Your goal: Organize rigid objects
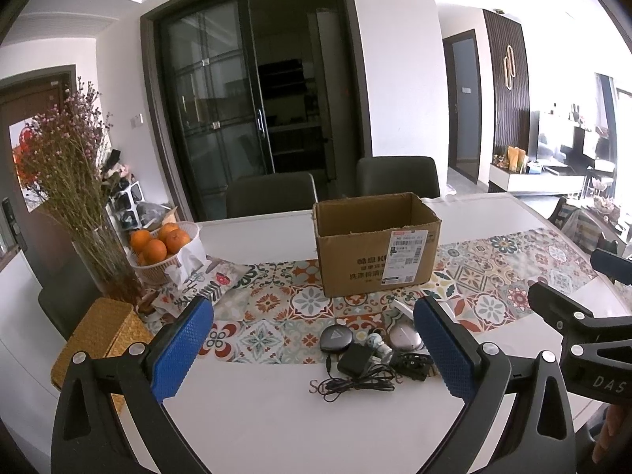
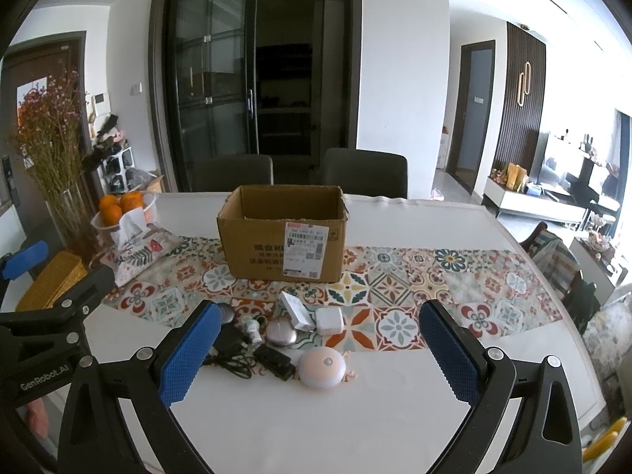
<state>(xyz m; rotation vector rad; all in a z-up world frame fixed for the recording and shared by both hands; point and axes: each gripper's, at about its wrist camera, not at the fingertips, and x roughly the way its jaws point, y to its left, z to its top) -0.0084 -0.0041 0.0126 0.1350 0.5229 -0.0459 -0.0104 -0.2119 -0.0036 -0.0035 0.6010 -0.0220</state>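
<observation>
An open cardboard box (image 1: 375,243) (image 2: 282,239) stands on the patterned runner. In front of it lie small rigid items: a black round puck (image 1: 335,337), a black charger with cable (image 1: 357,361) (image 2: 231,341), a small figurine (image 1: 375,341) (image 2: 252,330), a silver oval case (image 1: 405,335) (image 2: 281,332), a black clip-like part (image 1: 410,367) (image 2: 274,359), a white box (image 2: 296,310), a white cube adapter (image 2: 330,320) and a round pink-white lamp (image 2: 322,367). My left gripper (image 1: 314,351) is open above the table in front of the pile. My right gripper (image 2: 320,351) is open too, both empty.
A basket of oranges (image 1: 164,245) (image 2: 118,207), a tissue pouch (image 1: 197,276) (image 2: 136,249), a vase of dried flowers (image 1: 75,181) and a woven yellow box (image 1: 98,335) stand at the left. Two chairs (image 1: 272,193) are behind the table. The table edge (image 2: 572,316) curves at right.
</observation>
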